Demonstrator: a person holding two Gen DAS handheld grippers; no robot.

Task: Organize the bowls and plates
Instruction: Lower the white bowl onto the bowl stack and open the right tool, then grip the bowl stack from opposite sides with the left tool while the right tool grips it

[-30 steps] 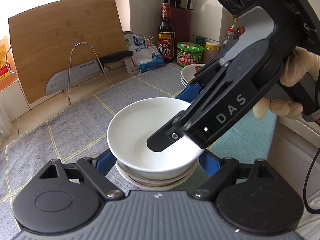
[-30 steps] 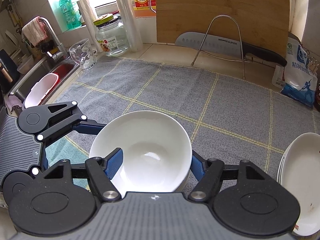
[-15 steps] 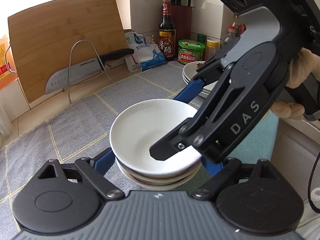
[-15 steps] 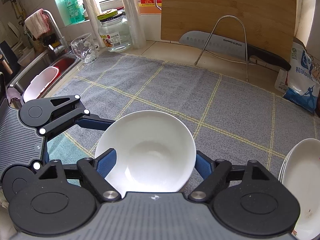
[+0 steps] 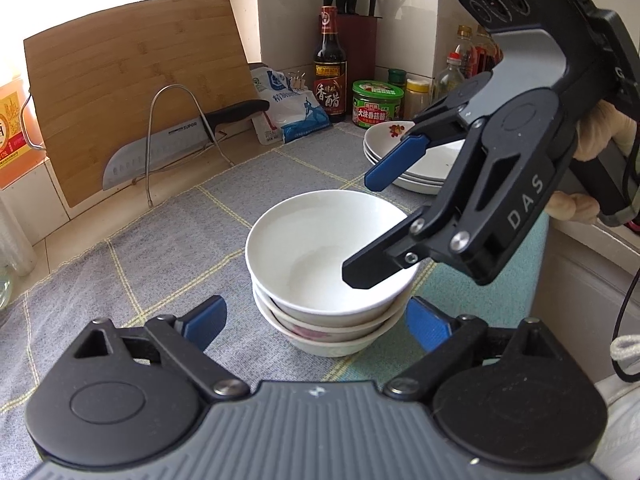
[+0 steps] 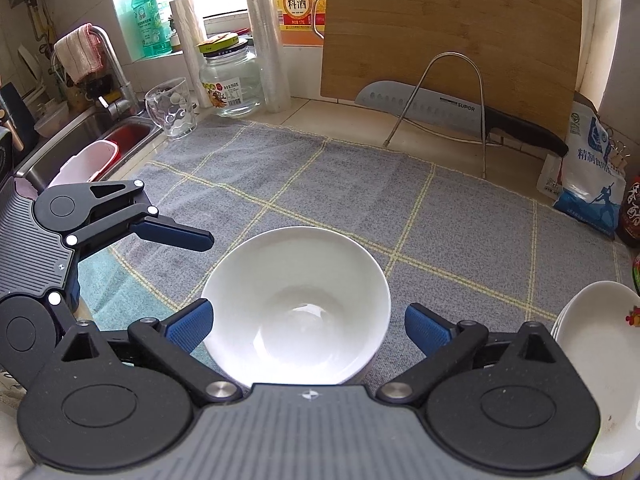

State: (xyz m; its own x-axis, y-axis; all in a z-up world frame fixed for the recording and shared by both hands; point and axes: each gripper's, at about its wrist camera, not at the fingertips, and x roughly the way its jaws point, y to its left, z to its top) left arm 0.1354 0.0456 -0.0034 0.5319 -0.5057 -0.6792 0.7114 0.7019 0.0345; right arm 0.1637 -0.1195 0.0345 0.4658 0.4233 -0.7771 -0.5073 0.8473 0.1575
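Right gripper (image 6: 306, 326): jaws just opened, released, straddling the top bowl (image 6: 296, 308).
Left gripper (image 5: 316, 320): jaws spread, clear of the bowl stack (image 5: 328, 316).
Plates (image 5: 420, 160): stacked far right, apparently three.

The top bowl (image 5: 320, 248) is showing plain white inside and out; the bowl beneath it (image 5: 316, 334) is showing a reddish floral mark on its white wall. The stacked plates (image 5: 416, 164) are appearing white, the uppermost carrying a small red flower print. The mat (image 6: 360, 184) is displaying grey fabric crossed by pale yellow grid lines. The left gripper (image 5: 316, 322) and right gripper (image 6: 308, 326) are showing black linkages, grey ribbed housings and blue finger pads. The cutting board (image 6: 452, 36) is showing light brown bamboo grain. The knife (image 6: 456, 114) is presenting a grey blade and black handle.
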